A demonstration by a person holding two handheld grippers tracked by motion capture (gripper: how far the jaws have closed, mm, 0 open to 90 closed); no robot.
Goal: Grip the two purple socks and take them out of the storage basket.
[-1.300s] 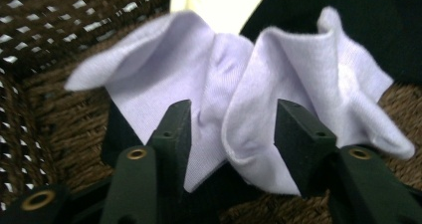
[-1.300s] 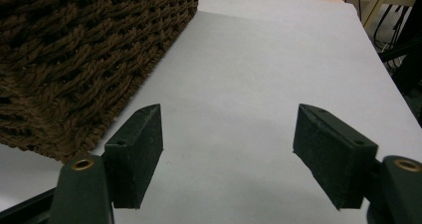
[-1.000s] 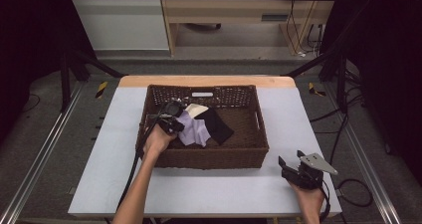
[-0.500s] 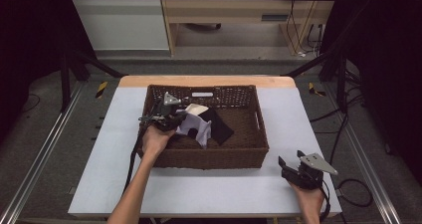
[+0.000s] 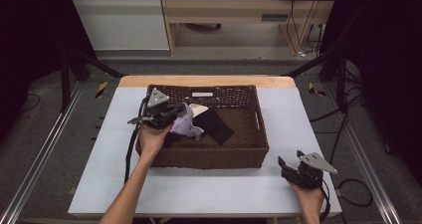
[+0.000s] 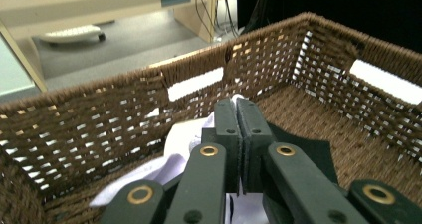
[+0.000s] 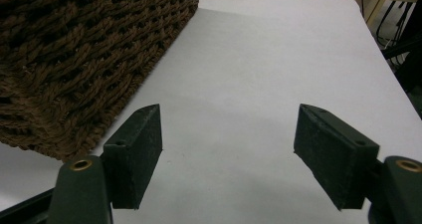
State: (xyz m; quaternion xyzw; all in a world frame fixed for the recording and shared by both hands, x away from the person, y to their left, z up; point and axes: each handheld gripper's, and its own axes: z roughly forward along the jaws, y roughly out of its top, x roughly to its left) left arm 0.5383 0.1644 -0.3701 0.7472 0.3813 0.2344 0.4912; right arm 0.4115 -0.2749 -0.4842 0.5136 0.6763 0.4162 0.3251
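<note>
Your left gripper [image 5: 171, 115] sits over the left end of the dark brown woven wicker basket [image 5: 251, 149], just inside its left wall. In the left gripper view its jaws are pressed together on a pale lavender cloth [image 6: 174, 149], and the basket's far wall, with its slot handle, rises close ahead. The basket floor to the right of the cloths lies bare and open.

The lavender cloth [image 5: 185, 125] is crumpled, draping from the jaws into the basket's left half. A black cloth [image 5: 214, 125] lies flat beside it toward the middle, and a cream piece [image 5: 198, 108] shows at the far side between them.

Your right gripper [image 5: 291, 167] rests on the white tabletop [image 5: 308, 114] near the right front corner, well apart from the left one. Its jaws [image 7: 229, 154] stand wide with nothing between them, the basket's near right corner just to their left and bare table running ahead to the far edge.
</note>
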